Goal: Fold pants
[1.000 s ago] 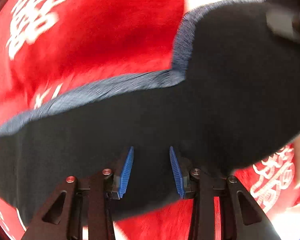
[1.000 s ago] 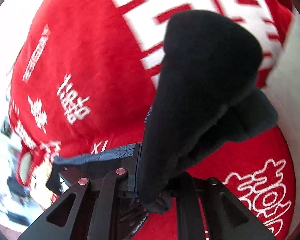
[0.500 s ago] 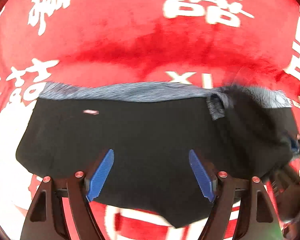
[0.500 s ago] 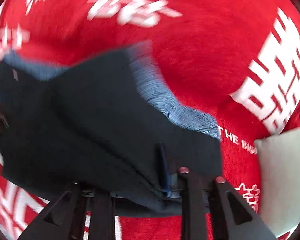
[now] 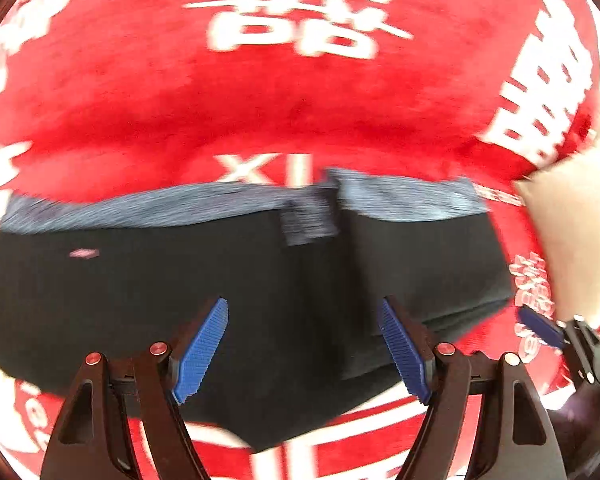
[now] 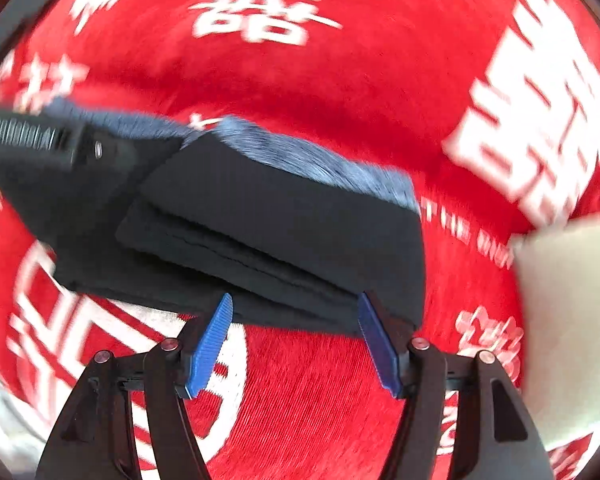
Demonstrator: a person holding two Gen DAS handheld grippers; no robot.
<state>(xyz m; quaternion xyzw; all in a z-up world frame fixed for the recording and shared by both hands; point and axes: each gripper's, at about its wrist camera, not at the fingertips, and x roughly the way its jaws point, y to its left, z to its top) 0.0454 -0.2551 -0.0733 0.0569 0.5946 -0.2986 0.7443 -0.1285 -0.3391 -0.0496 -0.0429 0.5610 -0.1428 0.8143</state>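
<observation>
The black pants (image 5: 220, 280) with a grey-blue waistband (image 5: 160, 206) lie on the red blanket, their right part folded over on top (image 5: 420, 256). My left gripper (image 5: 304, 340) hangs open and empty just above the pants. In the right wrist view the folded pants (image 6: 280, 232) lie ahead in layers. My right gripper (image 6: 296, 340) is open and empty at their near edge. The right gripper's blue pad shows at the right edge of the left wrist view (image 5: 540, 328). The left gripper's body (image 6: 32, 140) shows at the left of the right wrist view.
A red plush blanket with white characters (image 5: 300, 100) covers the surface, also in the right wrist view (image 6: 320, 400). A pale surface (image 5: 572, 240) lies beyond the blanket's right edge, also in the right wrist view (image 6: 572, 320).
My right gripper carried the pants' end over, laid it on the rest and opened. My left gripper opened wide and stays above the pants.
</observation>
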